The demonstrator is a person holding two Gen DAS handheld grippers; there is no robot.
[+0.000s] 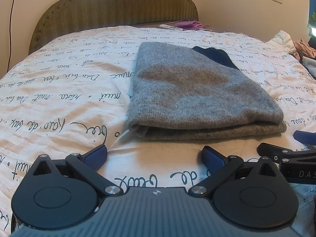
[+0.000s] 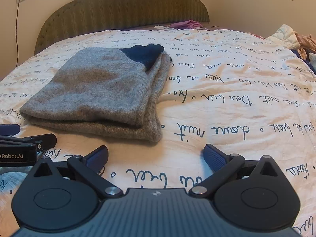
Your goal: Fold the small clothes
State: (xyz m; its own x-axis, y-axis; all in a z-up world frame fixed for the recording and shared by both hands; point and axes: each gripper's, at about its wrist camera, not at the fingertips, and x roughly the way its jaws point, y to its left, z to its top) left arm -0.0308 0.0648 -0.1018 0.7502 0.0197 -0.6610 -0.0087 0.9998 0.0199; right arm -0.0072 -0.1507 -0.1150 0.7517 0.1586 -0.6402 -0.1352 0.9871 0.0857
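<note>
The bed [image 1: 59, 98], spread with a white quilt printed in cursive script, ran back to a scalloped olive headboard [image 1: 116, 9]. A folded grey knit sweater [image 1: 193, 94] with a navy part at its far end lay flat on the quilt, its thick folded edge turned toward me. My left tongs [image 1: 155, 158] hung wide open and empty just short of that edge, and my right tongs [image 2: 156, 157] were spread wide too, nothing between them, near its right corner. Bare quilt stretched broadly on both sides; loose clothes [image 2: 304, 41] crowded only the far right edge.
</note>
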